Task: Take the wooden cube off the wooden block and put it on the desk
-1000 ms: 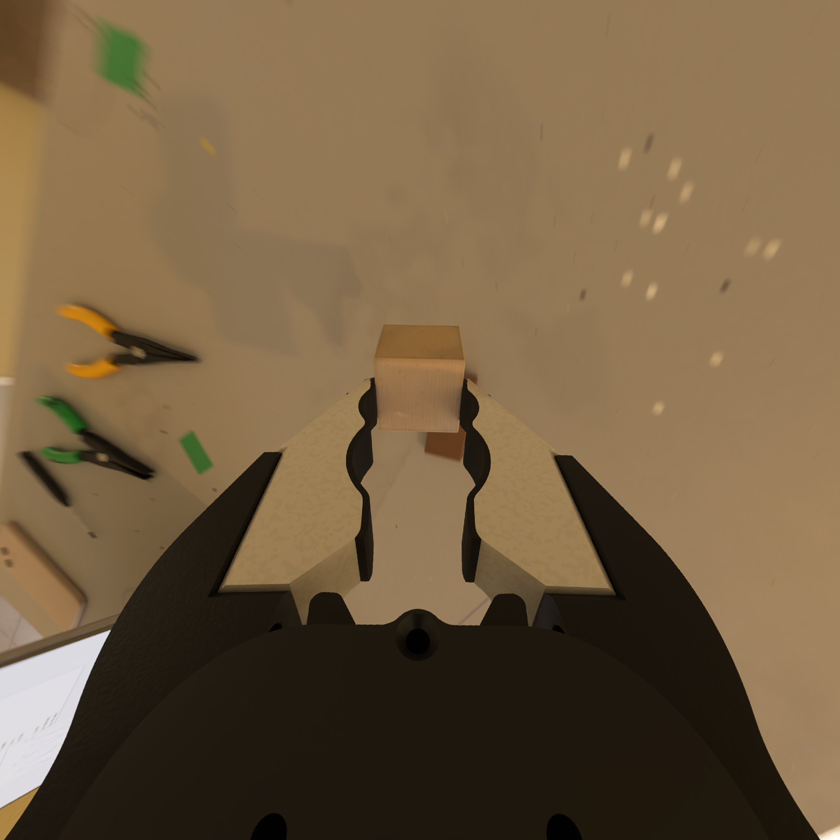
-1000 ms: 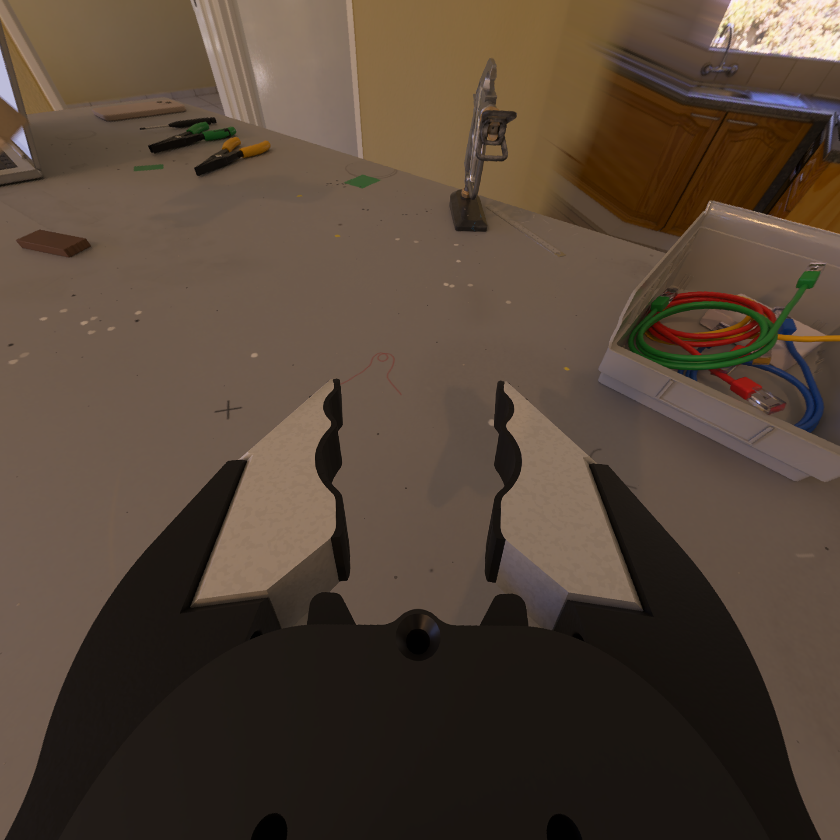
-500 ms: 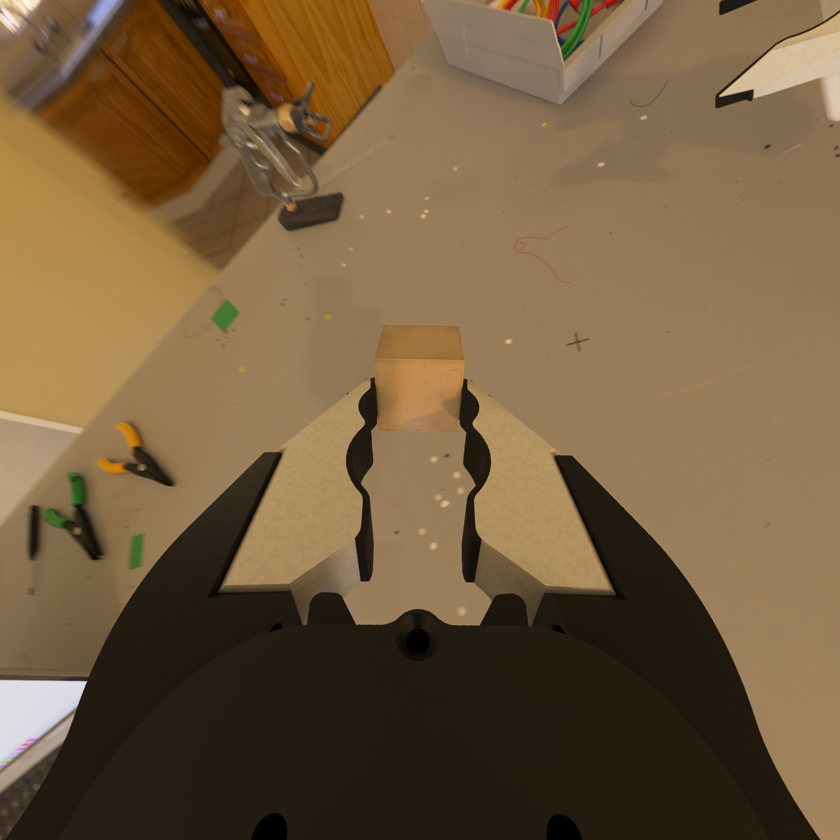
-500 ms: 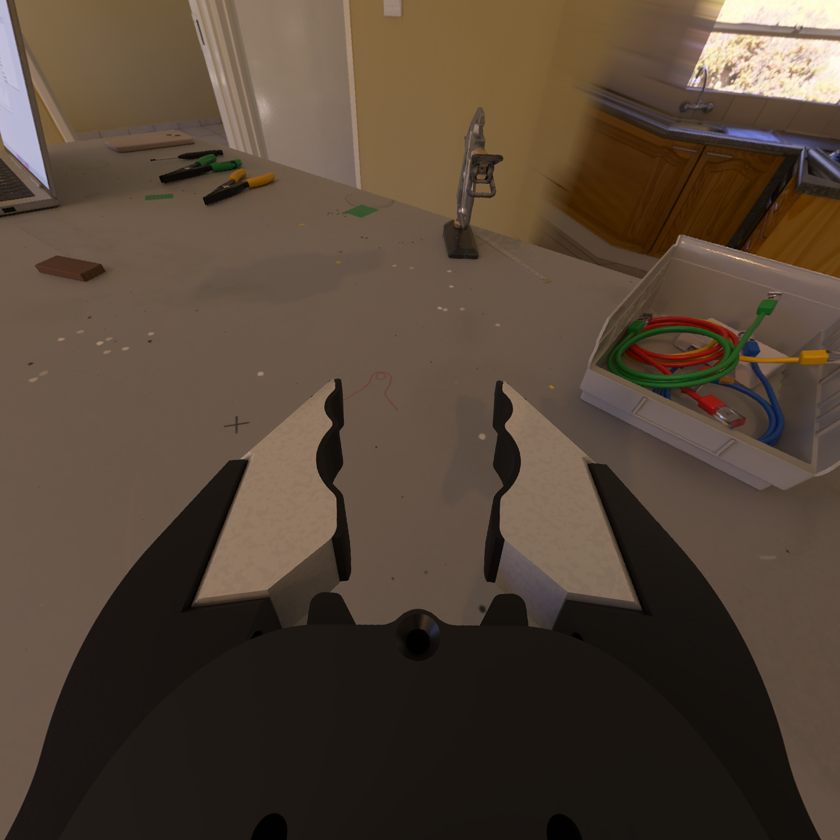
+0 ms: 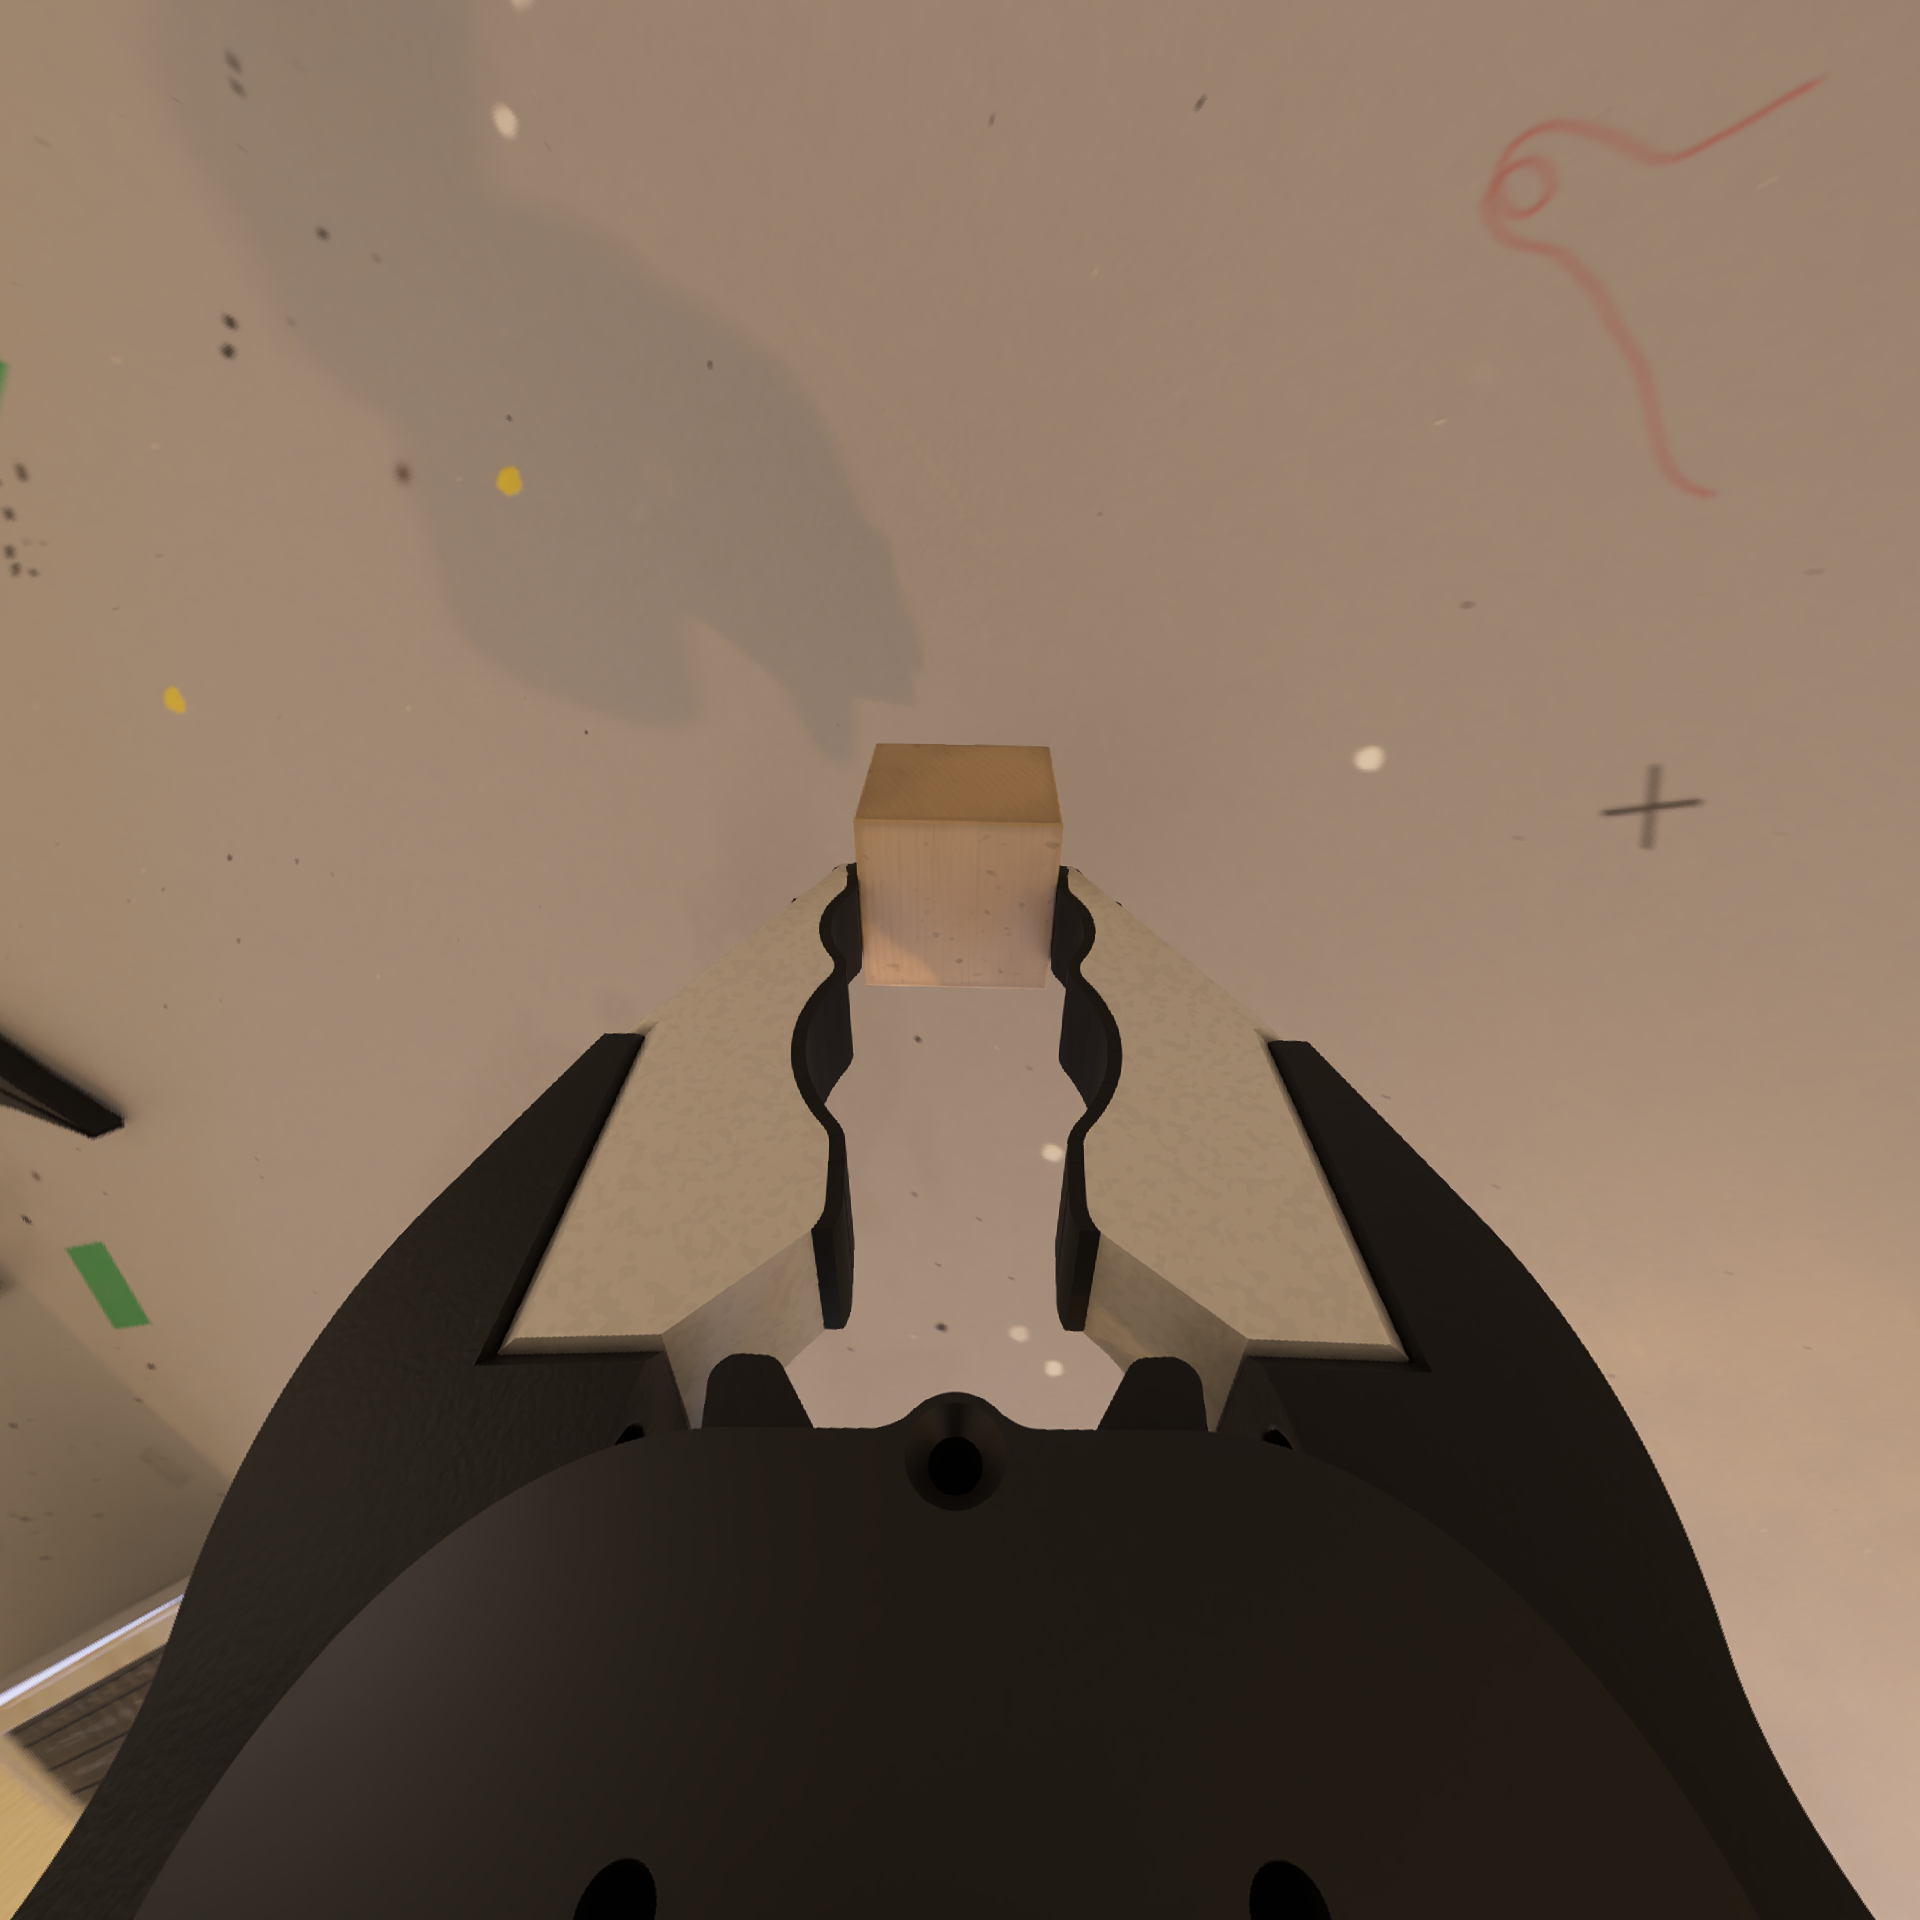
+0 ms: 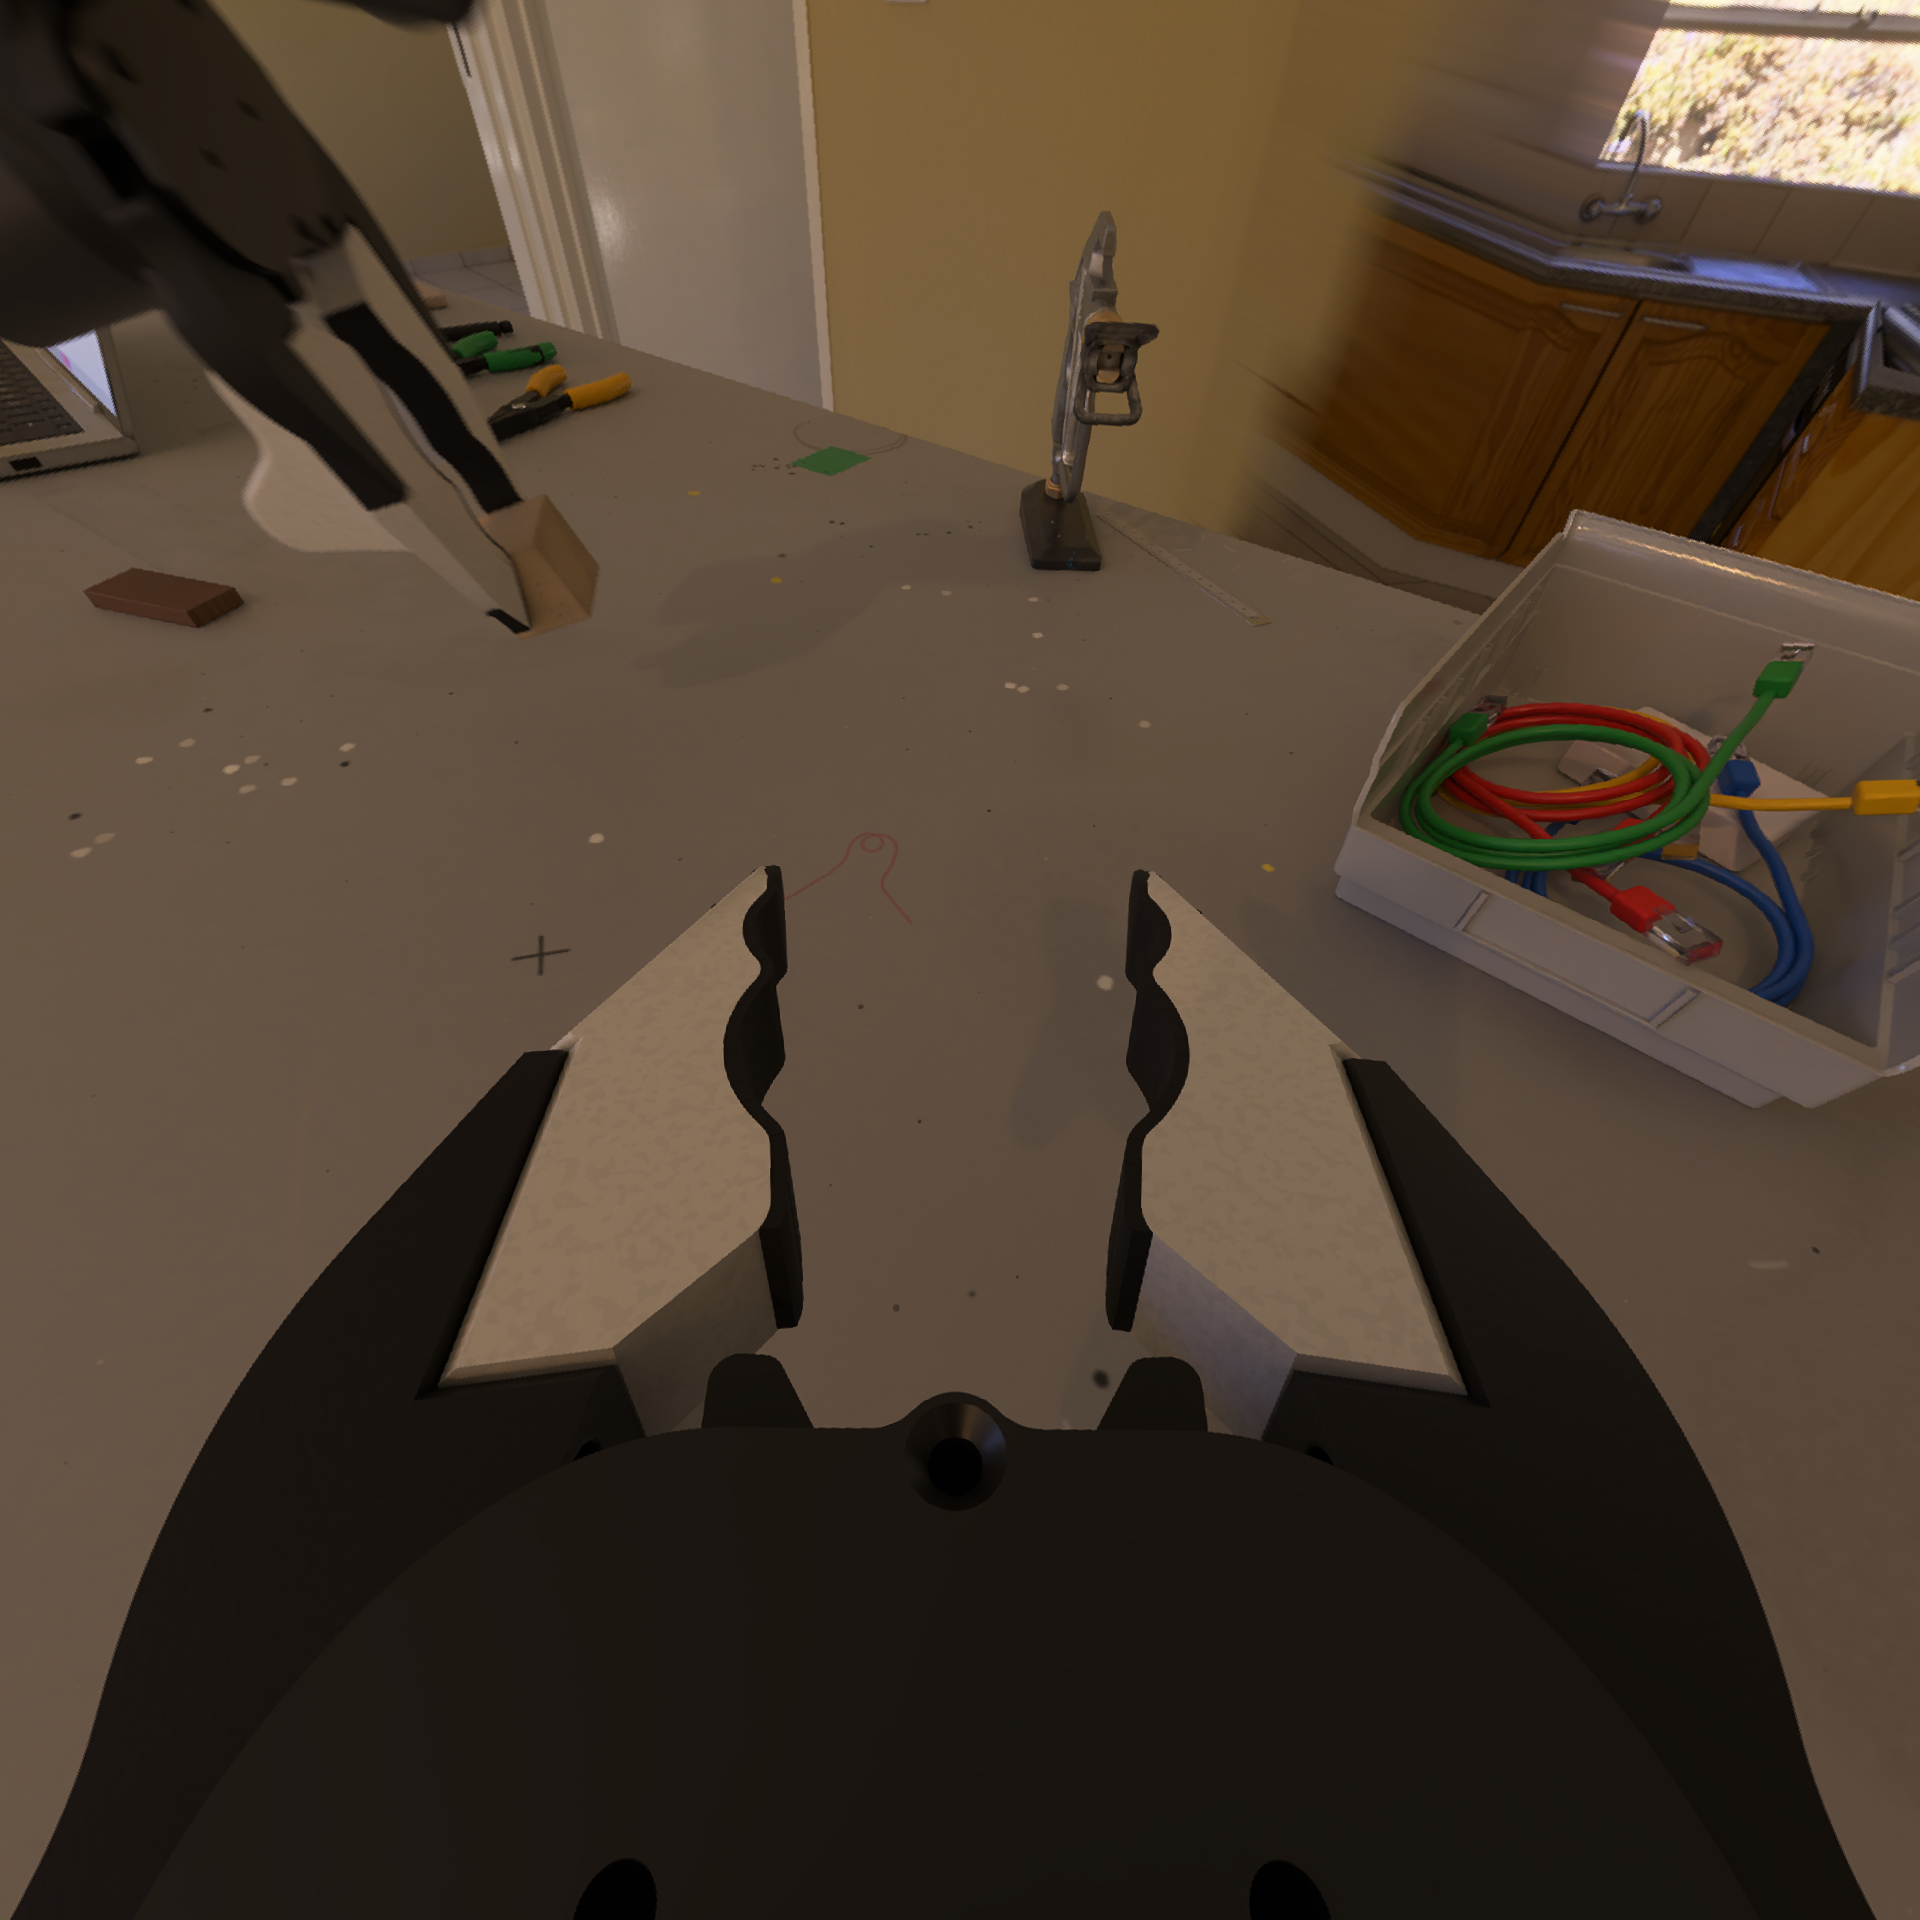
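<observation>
My left gripper (image 5: 956,883) is shut on the pale wooden cube (image 5: 956,883), held between its fingertips just over the grey desk (image 5: 1351,520). In the right wrist view the left gripper (image 6: 520,592) comes down from the upper left with the cube (image 6: 561,566) at or just above the desk surface; I cannot tell if it touches. The dark brown flat wooden block (image 6: 161,595) lies bare on the desk to the cube's left. My right gripper (image 6: 956,883) is open and empty, low over the desk.
A white box of coloured cables (image 6: 1642,821) stands at the right. A metal clamp on a black base (image 6: 1081,416) stands at the back. Pliers with green and orange handles (image 6: 540,379) and a laptop (image 6: 52,405) lie far left.
My left gripper has carried the cube away from the brown block, swung and come down close to the desk. It has entered the right wrist view. The right gripper barely moved.
</observation>
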### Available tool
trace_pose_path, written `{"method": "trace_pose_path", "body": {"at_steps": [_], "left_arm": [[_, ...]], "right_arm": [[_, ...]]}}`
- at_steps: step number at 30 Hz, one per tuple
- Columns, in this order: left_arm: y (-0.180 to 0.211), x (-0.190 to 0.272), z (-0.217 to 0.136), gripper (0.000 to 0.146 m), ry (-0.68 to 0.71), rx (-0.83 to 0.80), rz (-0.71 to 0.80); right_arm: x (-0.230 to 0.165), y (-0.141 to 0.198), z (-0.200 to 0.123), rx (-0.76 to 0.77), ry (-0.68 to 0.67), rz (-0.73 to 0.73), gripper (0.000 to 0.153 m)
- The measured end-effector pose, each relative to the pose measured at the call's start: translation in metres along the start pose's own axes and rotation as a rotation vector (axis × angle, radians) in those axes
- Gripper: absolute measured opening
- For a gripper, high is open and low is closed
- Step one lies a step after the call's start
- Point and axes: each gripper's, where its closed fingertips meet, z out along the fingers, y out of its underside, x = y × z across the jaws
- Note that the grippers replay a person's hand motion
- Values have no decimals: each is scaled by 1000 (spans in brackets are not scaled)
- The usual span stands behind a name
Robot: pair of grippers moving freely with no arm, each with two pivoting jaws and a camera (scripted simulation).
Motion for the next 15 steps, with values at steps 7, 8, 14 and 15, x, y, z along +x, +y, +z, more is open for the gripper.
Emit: {"method": "trace_pose_path", "body": {"at_steps": [7, 8, 14, 15], "left_arm": [[-6, -13, 50, 36, 131, -206, 7], [-7, -10, 53, 36, 167, -229, 9], [-11, -5, 54, 36, 242, -283, -14], [-12, -6, 55, 36, 228, -286, -15]], "right_arm": [[2, 2, -1, -11, 1, -2, 66], [2, 2, -1, -13, 1, -5, 66], [3, 4, -1, -21, 2, -6, 66], [3, 4, 0, -22, 1, -6, 66]]}}
